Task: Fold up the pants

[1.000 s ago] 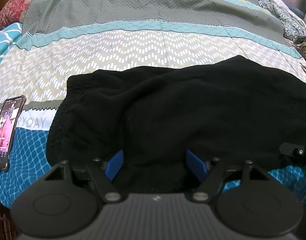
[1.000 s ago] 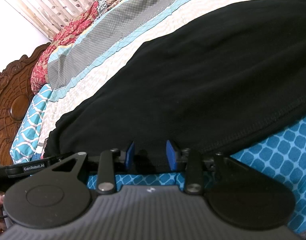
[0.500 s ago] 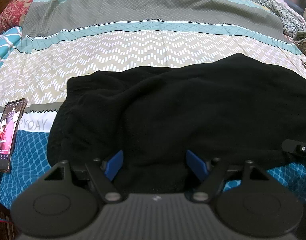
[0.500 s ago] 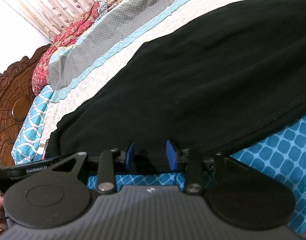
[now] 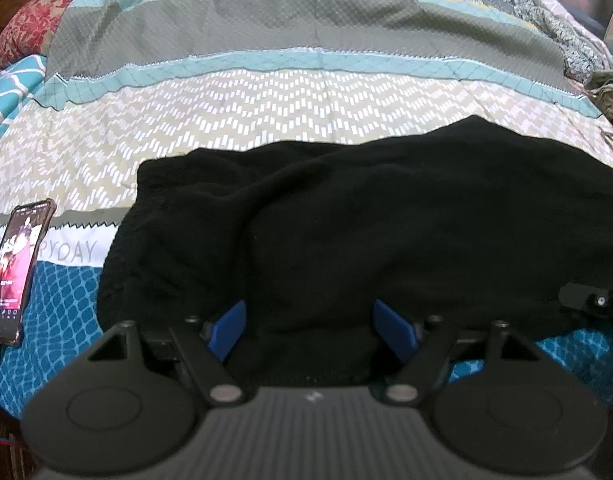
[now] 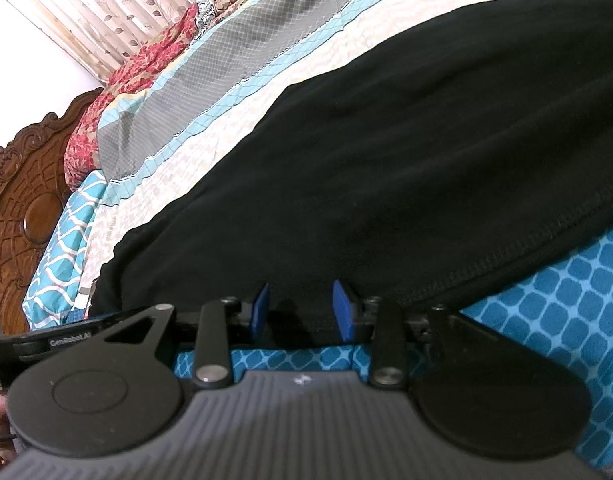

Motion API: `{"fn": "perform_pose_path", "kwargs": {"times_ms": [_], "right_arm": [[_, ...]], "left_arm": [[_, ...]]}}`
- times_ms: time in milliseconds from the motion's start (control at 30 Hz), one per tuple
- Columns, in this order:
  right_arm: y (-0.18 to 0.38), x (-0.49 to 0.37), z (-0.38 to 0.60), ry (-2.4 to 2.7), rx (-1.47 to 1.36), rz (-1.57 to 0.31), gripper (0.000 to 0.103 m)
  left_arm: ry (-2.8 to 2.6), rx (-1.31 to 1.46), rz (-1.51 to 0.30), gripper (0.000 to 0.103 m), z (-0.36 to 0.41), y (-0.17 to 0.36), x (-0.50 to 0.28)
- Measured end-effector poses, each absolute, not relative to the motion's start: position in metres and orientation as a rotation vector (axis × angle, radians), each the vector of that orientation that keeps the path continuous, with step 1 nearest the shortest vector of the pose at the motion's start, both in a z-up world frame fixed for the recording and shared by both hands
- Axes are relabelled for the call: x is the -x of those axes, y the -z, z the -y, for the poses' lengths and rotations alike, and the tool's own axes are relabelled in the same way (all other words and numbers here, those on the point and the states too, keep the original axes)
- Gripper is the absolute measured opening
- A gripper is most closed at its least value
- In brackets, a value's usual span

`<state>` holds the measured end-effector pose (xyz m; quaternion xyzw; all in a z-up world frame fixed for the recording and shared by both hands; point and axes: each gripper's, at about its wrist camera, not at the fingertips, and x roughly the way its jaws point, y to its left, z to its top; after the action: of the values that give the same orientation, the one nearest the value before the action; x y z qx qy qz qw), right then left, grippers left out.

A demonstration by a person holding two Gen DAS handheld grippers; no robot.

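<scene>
Black pants (image 5: 386,220) lie spread on a bed (image 5: 306,112) with a striped, patterned quilt, long axis running roughly 9 to 3 o'clock across the left wrist view; what looks like the gathered waist end sits toward 9 o'clock, and the rest runs off past 3 o'clock. Both tools sit at the near edge of the cloth, at 6 o'clock of the garment. Left tool (image 5: 312,326): jaws stand wide apart, with a thick bunch of black cloth between the blue pads; pads do not seem to press it, so it reads as released, not gripping. Right tool (image 6: 302,308): jaws partly closed, straddling the hemmed near edge of the pants (image 6: 386,160); a gap shows beside each pad, so prob. not clamped yet (hard to be sure, black on black). In the left view the right tool's tip peeks in at 3 o'clock, so the two are well apart along the same edge. The coming move likely turns on lifting this near edge and carrying it toward 12 o'clock. A phone (image 5: 16,272) lies at 9 o'clock, just beside the waist end. Vs. a second ago: nothing has shifted; both tools and the cloth sit as they did.
</scene>
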<state>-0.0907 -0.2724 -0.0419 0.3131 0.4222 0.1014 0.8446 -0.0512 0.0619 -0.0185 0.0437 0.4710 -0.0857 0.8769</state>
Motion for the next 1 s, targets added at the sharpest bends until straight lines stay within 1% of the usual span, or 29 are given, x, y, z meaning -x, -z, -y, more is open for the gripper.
{"fn": "perform_pose_path", "kwargs": {"times_ms": [167, 800, 1000], "right_arm": [[0.042, 0.09, 0.269, -0.211, -0.658, -0.891, 0.038], [0.039, 0.089, 0.258, -0.202, -0.639, -0.884, 0.038], [0.012, 0.104, 0.257, -0.248, -0.589, -0.742, 0.04]], "left_arm": [[0.189, -0.118, -0.948, 0.074, -0.061, 0.012, 0.056], [0.22, -0.109, -0.932, 0.075, -0.058, 0.004, 0.059], [0.229, -0.114, -0.898, 0.074, -0.057, -0.005, 0.055]]}}
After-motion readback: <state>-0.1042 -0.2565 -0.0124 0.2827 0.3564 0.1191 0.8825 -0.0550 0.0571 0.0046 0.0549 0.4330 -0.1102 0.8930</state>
